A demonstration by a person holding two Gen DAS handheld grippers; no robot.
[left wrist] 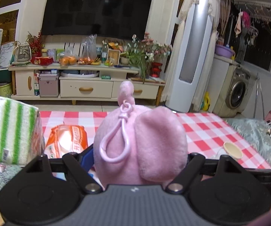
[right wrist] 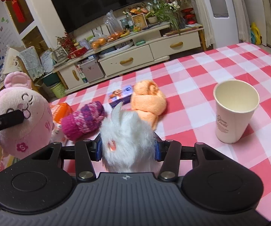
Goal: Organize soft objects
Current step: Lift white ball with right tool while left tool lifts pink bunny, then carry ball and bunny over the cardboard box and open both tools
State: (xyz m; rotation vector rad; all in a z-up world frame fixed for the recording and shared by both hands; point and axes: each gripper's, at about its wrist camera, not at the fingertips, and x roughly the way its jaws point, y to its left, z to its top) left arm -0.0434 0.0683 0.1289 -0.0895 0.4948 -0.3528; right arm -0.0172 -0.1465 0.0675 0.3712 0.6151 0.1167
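We find both tongs loaded and held above the desk (right wrist: 220, 71), which is covered in a red-and-white checked cloth.

The left tongs (left wrist: 141, 156) stand fairly wide and are clamped on a pink plush toy (left wrist: 141, 143). In the left wrist view the toy is seen from behind, with its pink hanging loop (left wrist: 116, 141) resting on the back of its head. In the right wrist view the same toy appears at far left, clear of the desk surface, with one black finger (right wrist: 5, 120) pressed across its face.

The right tongs (right wrist: 128, 148) stand about half open and grip a white furry toy (right wrist: 127, 141) between the blue pads (right wrist: 98, 148).

Lying on the desk beyond the white toy: a purple-and-magenta knitted sock (right wrist: 83, 120), a knotted orange cloth (right wrist: 148, 101) and a small printed box (right wrist: 120, 95) between them. A paper cup (right wrist: 233, 111) stands upright to the right, well apart from these. An orange packet (left wrist: 67, 139) lies on the cloth, and a green-striped white sponge (left wrist: 16, 131) sits at the left edge.
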